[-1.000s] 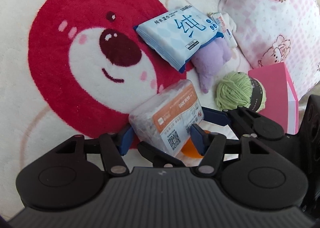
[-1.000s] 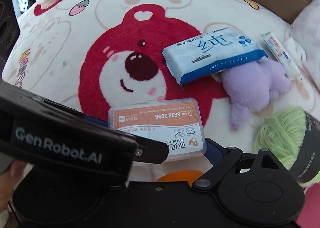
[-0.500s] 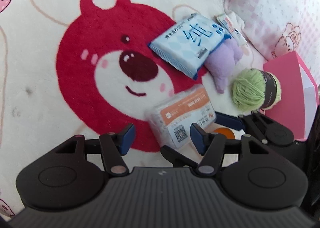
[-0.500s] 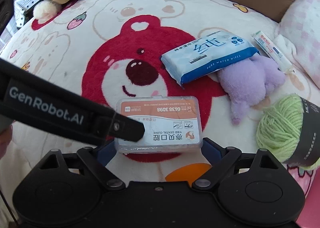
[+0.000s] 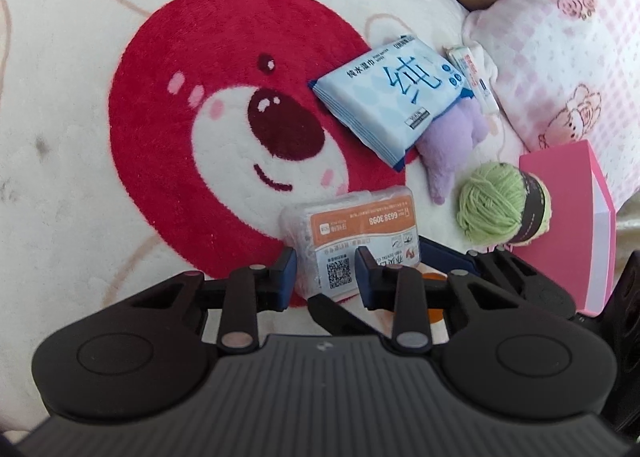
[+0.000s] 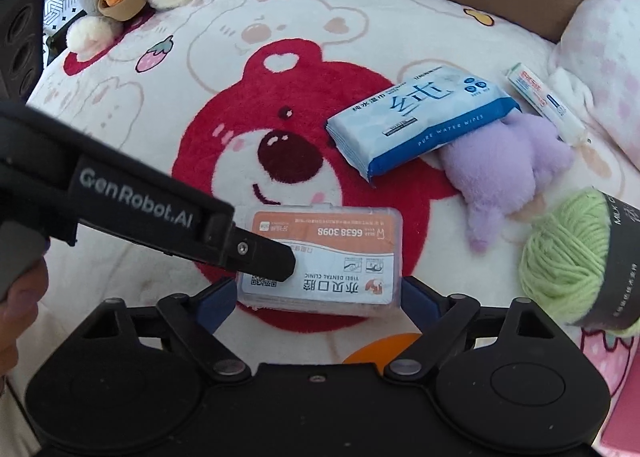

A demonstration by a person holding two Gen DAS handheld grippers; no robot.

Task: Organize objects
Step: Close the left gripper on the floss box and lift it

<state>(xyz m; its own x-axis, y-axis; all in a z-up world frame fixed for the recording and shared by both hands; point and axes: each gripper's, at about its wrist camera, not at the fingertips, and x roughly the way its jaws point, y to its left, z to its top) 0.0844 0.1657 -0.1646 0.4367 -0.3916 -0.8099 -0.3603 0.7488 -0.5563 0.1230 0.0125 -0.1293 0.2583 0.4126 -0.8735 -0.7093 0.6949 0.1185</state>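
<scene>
A clear plastic box with an orange and white label (image 6: pixel 320 259) lies near the middle of a plush white blanket printed with a big red bear face (image 6: pixel 240 125). The left gripper (image 5: pixel 325 271) has its blue pads clamped on the box's near left corner. The right gripper (image 6: pixel 316 297) has its jaws spread wide on either side of the box, and whether its pads press on it cannot be told. Farther right lie a blue wet wipes pack (image 6: pixel 420 125), a purple plush toy (image 6: pixel 508 173) and a green yarn ball (image 6: pixel 564 253).
</scene>
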